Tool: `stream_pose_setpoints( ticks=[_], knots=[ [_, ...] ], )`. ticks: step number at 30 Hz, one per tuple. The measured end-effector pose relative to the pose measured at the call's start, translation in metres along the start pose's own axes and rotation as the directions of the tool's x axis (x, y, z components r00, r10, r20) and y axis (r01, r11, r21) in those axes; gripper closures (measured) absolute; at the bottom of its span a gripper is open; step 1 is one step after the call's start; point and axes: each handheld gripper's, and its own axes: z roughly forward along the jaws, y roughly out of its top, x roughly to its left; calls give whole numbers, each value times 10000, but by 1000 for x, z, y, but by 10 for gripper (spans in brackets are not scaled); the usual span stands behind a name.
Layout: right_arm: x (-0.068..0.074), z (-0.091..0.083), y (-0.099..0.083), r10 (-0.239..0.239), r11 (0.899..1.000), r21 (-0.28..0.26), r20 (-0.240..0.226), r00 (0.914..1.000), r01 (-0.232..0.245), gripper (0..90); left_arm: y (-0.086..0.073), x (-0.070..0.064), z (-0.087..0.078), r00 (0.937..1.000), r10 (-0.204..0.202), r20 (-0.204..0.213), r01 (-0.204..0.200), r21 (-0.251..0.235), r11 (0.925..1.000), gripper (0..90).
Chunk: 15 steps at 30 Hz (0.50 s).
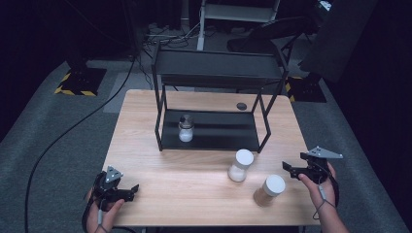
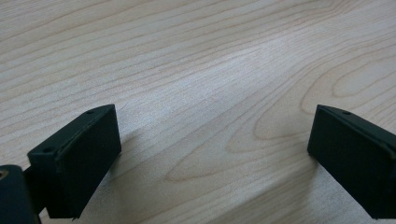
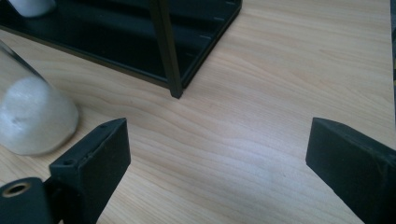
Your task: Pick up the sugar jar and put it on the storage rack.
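1. A black two-level metal rack (image 1: pixel 223 132) stands on the far half of the tabletop (image 1: pixel 145 160), about midway between its left and right edges.
2. A small dark-lidded glass jar (image 1: pixel 185 128) stands upright on the rack's lower shelf, towards its left end.
3. A small dark disc (image 1: pixel 241 106) lies behind the rack, near the tabletop's far edge.
4. A black cable (image 1: pixel 63 136) curves over the grey carpet left of the table.

Light wood-grain rectangular table (image 1: pixel 160 194) stands on grey carpet floor (image 1: pixel 53 145). Black metal two-tier shelf rack (image 1: pixel 218 73) sits at table's far centre. Black/yellow hazard-striped base plates (image 1: pixel 77 82) lie on floor at far left & far right. Black cable (image 1: pixel 68 131) runs across carpet at left. Bkgd dark; lighting falls mainly on tabletop.
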Motion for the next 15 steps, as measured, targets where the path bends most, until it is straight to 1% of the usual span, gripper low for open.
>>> stream_pose_setpoints(
  ticks=[9,15],
  knots=[
    [5,-8,24,17,9999,-113,-367,9993,-21,71,0,0,0,10000,1,-2,-1,1,10000,20],
    [6,-9,37,-33,9999,-160,-643,9979,22,71,0,0,0,10000,6,-1,-6,3,10000,19]
  ],
)
